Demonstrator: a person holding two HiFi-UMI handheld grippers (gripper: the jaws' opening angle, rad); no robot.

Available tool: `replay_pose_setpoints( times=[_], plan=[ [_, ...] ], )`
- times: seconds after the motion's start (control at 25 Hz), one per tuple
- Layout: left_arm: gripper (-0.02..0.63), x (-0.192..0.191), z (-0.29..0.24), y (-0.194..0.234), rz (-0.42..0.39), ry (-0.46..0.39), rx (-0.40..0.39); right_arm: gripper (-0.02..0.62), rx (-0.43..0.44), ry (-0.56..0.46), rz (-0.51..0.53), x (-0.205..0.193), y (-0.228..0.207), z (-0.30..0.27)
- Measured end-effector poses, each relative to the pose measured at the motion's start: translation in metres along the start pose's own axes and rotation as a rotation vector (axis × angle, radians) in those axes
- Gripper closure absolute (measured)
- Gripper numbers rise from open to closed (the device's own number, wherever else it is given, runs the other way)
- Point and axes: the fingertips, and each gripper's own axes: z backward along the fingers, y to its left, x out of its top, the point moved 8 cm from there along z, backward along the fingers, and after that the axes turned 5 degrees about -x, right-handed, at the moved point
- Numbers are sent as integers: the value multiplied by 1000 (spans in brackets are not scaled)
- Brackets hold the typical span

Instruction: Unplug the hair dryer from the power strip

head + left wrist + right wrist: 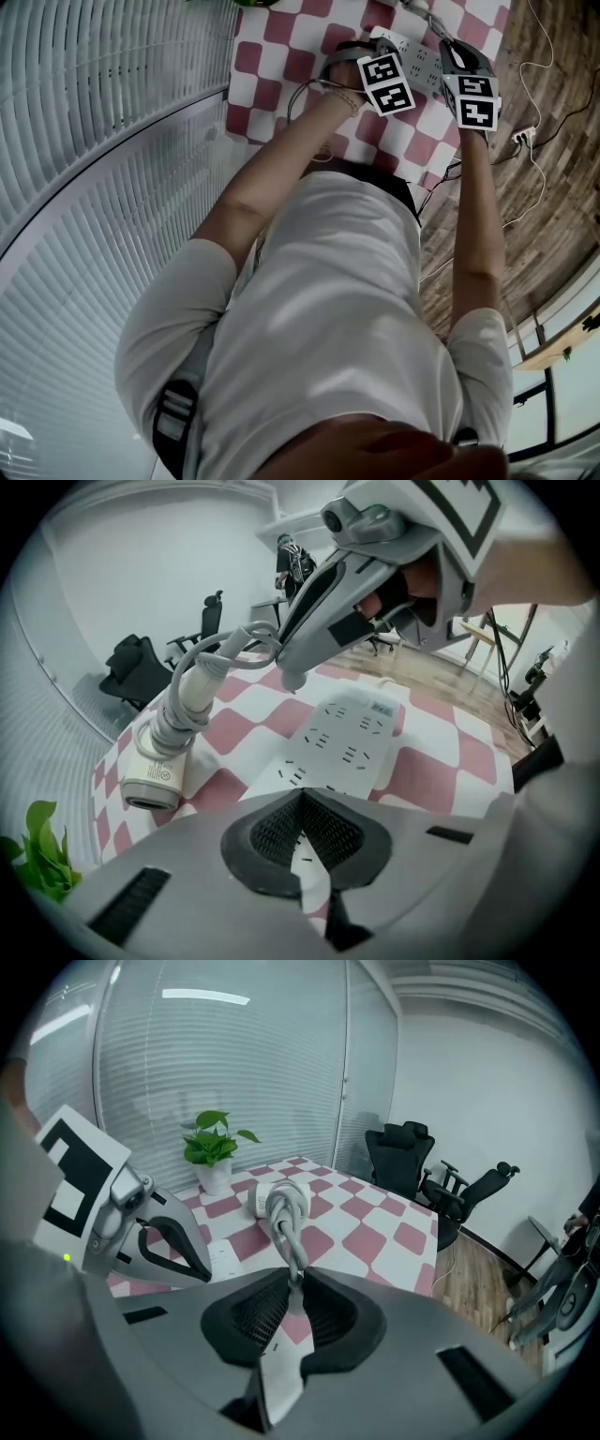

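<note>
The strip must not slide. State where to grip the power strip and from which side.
Take the power strip probably across its narrow width, clamping the two long edges, from above: it lies flat on the checked cloth, both long edges free.

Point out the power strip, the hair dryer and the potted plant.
power strip (345, 744): left gripper view, its socketed top face.
hair dryer (156, 771): left gripper view, its barrel.
potted plant (214, 1146): right gripper view, its leaves.
</note>
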Motion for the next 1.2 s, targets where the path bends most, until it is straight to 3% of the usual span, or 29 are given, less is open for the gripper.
replay_pose_setpoints(
  times=[0.48,1.04,1.2],
  plan=[
    [577,1,3,1,6,14,-22,529,4,77,134,1,-36,-10],
    [577,1,-1,2,30,-4,-36,529,36,169,142,-30,-40,-31],
    [577,1,-1,3,31,-5,-34,529,40,154,133,-34,-42,-33]
  ],
)
